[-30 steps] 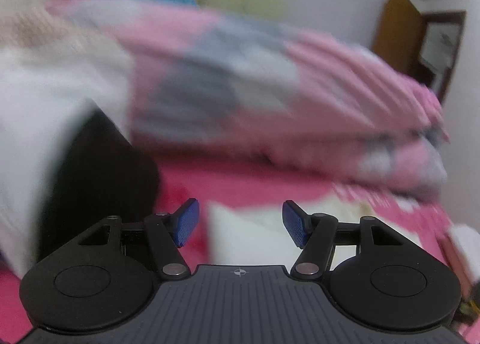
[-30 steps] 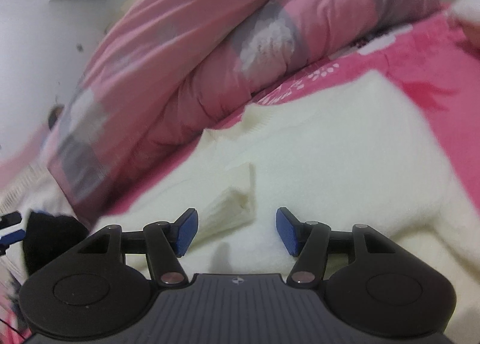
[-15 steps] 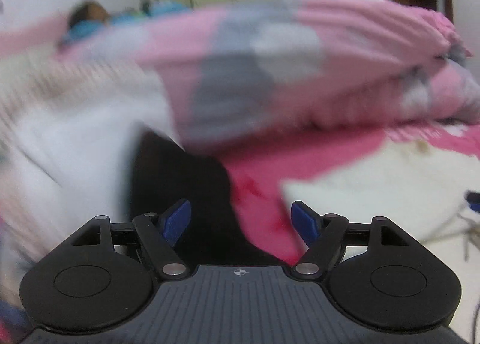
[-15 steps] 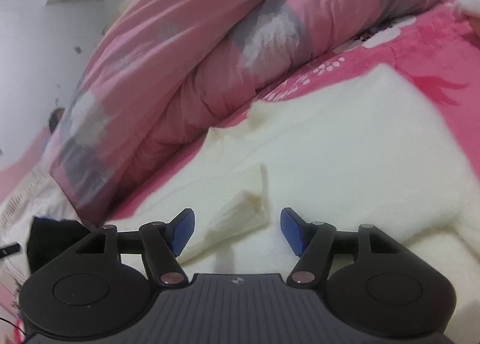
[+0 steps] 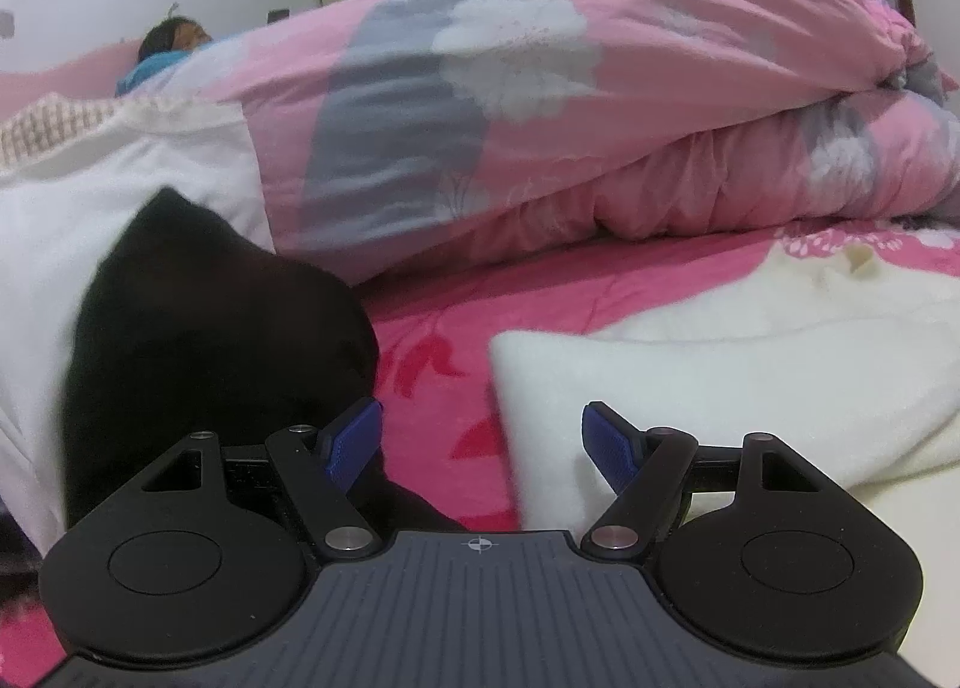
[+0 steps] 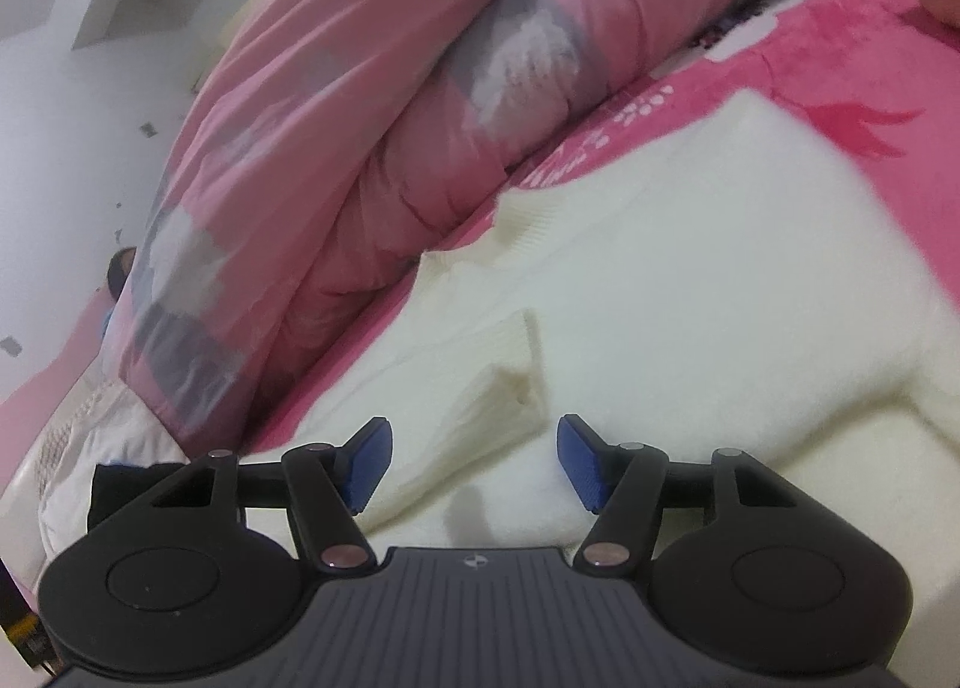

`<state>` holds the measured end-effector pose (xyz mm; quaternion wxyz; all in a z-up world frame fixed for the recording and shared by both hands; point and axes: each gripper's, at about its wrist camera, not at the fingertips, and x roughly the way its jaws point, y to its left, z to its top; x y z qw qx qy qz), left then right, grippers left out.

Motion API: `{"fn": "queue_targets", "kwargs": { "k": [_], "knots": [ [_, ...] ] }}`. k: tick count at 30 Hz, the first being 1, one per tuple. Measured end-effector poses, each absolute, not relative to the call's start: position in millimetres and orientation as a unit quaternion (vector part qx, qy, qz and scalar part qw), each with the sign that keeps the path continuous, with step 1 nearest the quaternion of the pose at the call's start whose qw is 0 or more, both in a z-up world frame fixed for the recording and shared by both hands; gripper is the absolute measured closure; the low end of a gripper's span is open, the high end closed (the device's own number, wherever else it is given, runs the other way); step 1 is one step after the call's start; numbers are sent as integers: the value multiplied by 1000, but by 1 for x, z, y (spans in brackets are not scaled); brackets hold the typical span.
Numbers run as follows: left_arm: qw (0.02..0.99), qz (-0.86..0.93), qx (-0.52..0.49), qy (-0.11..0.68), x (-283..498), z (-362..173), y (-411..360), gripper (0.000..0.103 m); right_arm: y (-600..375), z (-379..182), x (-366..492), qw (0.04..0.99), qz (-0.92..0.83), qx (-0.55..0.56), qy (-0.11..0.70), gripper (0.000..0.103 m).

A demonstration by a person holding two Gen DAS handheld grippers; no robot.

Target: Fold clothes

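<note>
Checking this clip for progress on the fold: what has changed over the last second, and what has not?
The left gripper came down toward the bed, its view swinging from the quilt to the black garment and the edge of the white sweater; its jaws stand wider, empty. The right gripper stayed over the folded sleeve cuff, jaws closing slightly, pressing on nothing. Sweater and quilt lie unchanged.

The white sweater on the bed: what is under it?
The white sweater lies on a pink flowered bedsheet, visible around its edges. Whatever is beneath its middle is covered and cannot be seen.
</note>
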<state>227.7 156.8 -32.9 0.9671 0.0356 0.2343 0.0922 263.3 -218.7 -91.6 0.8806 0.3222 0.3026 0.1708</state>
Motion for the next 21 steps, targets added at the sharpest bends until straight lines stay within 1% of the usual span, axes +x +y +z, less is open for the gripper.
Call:
{"fn": "queue_targets", "kwargs": {
  "k": [5, 11, 14, 15, 16, 17, 18, 21],
  "knots": [
    [965, 72, -36, 250, 232, -43, 171, 29, -205, -88, 271, 883, 155, 306, 322, 44],
    [969, 40, -53, 240, 229, -53, 167, 29, -188, -86, 286, 892, 117, 276, 339, 47],
    [972, 15, -46, 228, 226, -58, 161, 29, -176, -86, 291, 902, 101, 244, 341, 58],
    [974, 9, -42, 224, 225, -58, 159, 29, -174, -87, 292, 905, 96, 236, 340, 66],
    [975, 0, -41, 218, 224, -57, 158, 29, -172, -87, 292, 908, 94, 230, 338, 80],
    [976, -11, -40, 213, 222, -56, 158, 29, -173, -87, 292, 907, 96, 232, 337, 86],
    [977, -21, -40, 207, 220, -56, 157, 28, -174, -86, 292, 907, 99, 235, 335, 90],
    [978, -54, -36, 196, 216, -54, 155, 26, -176, -74, 287, 917, 103, 232, 308, 92]
  ]
}}
